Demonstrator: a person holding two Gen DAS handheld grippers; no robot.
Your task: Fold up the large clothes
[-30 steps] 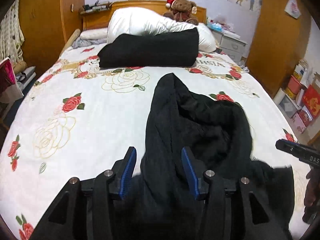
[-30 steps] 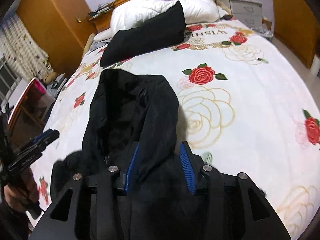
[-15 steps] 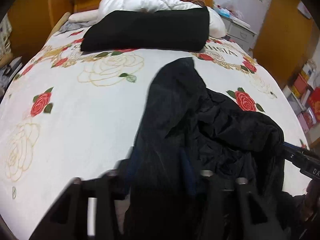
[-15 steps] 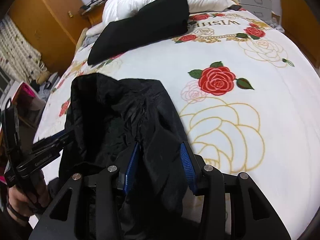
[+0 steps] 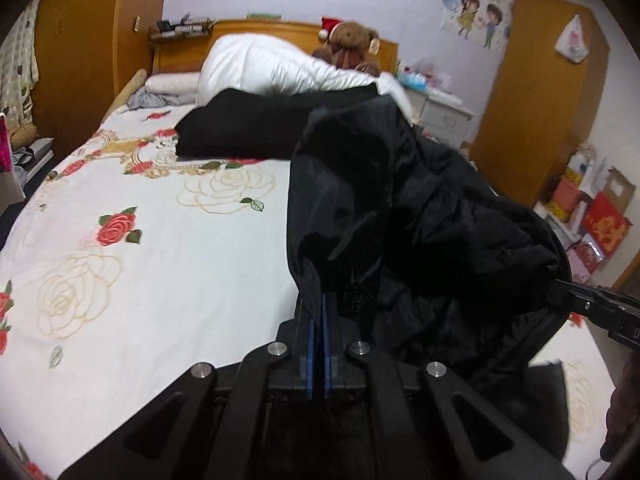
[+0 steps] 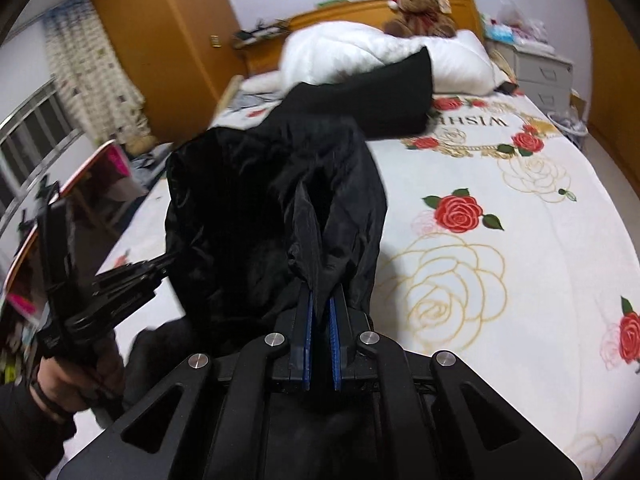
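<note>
Both grippers now clamped, glossy black jacket [image 5: 420, 216] lifted, crumpled

Two grippers, left gripper [image 5: 319, 312] and right gripper [image 6: 320, 312], one black jacket [image 5: 420, 220], one folded black garment [image 5: 248, 128], one white duvet [image 5: 272, 66], one teddy bear [image 6: 420, 10], one bed [image 5: 160, 272].

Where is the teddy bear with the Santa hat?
In both wrist views the teddy bear sits at the far end of the bed, against the wooden headboard, atop the white duvet, with the folded black garment in front.
</note>
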